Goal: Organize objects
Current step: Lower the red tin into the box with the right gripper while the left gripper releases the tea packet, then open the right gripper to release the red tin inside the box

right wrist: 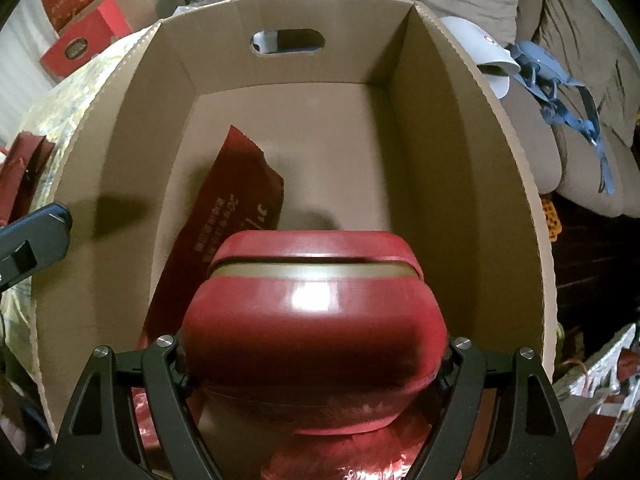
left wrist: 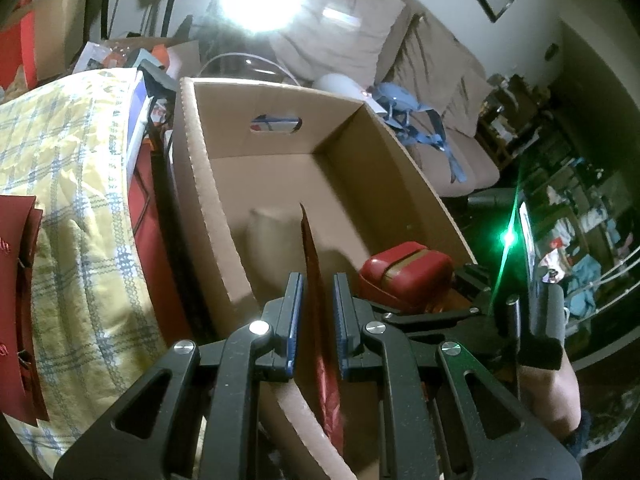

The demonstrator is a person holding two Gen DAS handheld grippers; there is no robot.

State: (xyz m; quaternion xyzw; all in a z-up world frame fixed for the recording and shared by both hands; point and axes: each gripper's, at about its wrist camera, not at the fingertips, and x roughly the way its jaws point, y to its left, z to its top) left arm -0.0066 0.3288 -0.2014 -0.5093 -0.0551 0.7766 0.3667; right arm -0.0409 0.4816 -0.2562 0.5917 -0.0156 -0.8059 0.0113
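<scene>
Right, both hands are over the box (right wrist: 472, 128) and both are loaded. The left gripper (left wrist: 316, 280) has its jaws nearly together with a flat red pouch (left wrist: 314, 248) standing edge-on between the blue pads (left wrist: 294, 312); there looks to be a sliver of gap on one side, so whether it's truly pinched is hard to call, but the pouch is upright and not falling, which suggests it's held. From the right wrist view that same pouch (right wrist: 228, 216) slants down into the box, ahead and left of the right gripper (right wrist: 316, 344).

The right gripper has its jaws spread wide around a round red tin (right wrist: 316, 304) with a gold band under the lid. The fingertips are hidden behind the tin's belly, yet it fills the whole span, so I read that as a grip. The tin hangs inside the box walls, near the close end, seemingly above the floor.

So this is the placing step: two items going in. Next, I'd judge, the tin needs lowering to the floor just right of the pouch before the jaws part, and the pouch wants laying flat, not dropping on its edge.
</scene>
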